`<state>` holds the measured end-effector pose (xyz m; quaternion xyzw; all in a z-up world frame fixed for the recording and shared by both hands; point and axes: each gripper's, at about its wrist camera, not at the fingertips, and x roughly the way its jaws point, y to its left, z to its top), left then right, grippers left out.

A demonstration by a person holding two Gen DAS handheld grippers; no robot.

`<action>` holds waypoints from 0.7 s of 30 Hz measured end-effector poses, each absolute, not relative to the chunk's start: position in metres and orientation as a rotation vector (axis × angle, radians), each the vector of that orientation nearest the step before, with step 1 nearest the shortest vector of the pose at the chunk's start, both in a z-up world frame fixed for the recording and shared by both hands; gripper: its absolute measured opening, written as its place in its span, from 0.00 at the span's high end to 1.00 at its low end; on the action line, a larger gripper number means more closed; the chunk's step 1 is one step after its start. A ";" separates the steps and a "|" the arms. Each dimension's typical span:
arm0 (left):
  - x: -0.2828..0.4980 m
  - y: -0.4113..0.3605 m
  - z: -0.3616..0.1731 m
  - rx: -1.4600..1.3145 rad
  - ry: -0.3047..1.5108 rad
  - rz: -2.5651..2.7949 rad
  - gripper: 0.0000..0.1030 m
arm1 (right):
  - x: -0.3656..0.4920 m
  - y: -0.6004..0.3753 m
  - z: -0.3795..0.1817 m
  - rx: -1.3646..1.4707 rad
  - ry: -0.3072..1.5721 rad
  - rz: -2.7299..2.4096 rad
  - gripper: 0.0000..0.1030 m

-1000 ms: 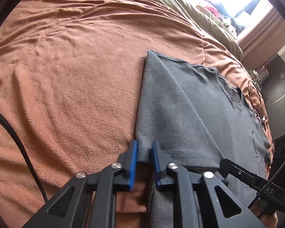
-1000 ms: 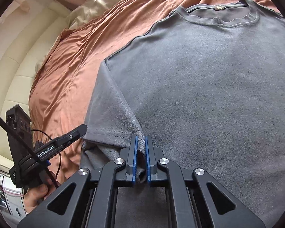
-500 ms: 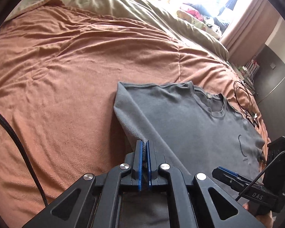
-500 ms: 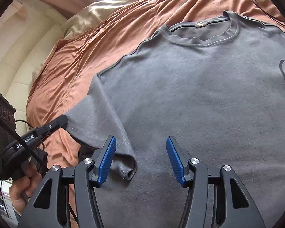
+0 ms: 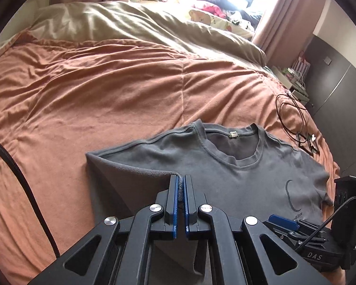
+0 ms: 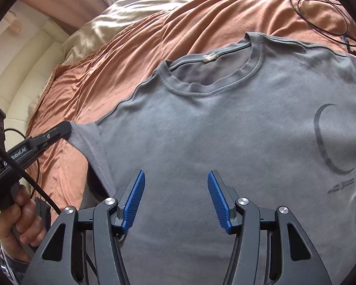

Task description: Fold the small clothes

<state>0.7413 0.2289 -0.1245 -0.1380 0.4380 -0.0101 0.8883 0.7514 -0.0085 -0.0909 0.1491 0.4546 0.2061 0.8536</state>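
A grey T-shirt (image 5: 249, 180) lies front up on the orange bedspread (image 5: 106, 99), collar toward the far side. My left gripper (image 5: 180, 178) is shut on the hem of its left sleeve (image 5: 130, 178) and holds the sleeve raised off the bed. The right wrist view shows that gripper's tip (image 6: 64, 128) pinching the sleeve (image 6: 83, 137) at the shirt's left edge. My right gripper (image 6: 176, 174) hovers open over the chest of the T-shirt (image 6: 225, 130), with nothing between its blue pads (image 6: 135, 197).
A coil of thin black cable (image 5: 292, 118) lies on the bedspread past the shirt's right shoulder. A beige duvet (image 5: 130, 28) is bunched at the far end of the bed. A dark wardrobe (image 5: 339, 99) stands at the right. A person's hand (image 6: 19, 223) holds the left gripper.
My left gripper shut on the sleeve hem and lifted it. My right gripper let go of the fabric it pinched, opened, and drew back above the shirt.
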 end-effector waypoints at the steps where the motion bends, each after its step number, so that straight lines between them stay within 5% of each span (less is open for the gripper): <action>1: 0.747 0.225 -0.127 -0.284 0.910 -0.030 0.96 | 0.753 -0.010 -0.091 0.311 0.955 0.437 0.49; 4: 0.758 0.216 -0.130 -0.288 0.900 -0.063 0.93 | 0.758 -0.013 -0.094 0.320 0.962 0.452 0.49; 6: 0.759 0.215 -0.132 -0.287 0.903 -0.059 0.75 | 0.761 -0.012 -0.097 0.327 0.964 0.460 0.49; 8: 0.756 0.217 -0.133 -0.298 0.894 -0.051 0.70 | 0.764 -0.010 -0.100 0.326 0.964 0.469 0.49; 15: 0.730 0.250 -0.144 -0.318 0.932 0.029 0.70 | 0.771 0.014 -0.109 0.322 0.972 0.524 0.49; 21: 0.698 0.278 -0.161 -0.328 0.975 0.081 0.70 | 0.787 0.043 -0.123 0.329 1.009 0.575 0.60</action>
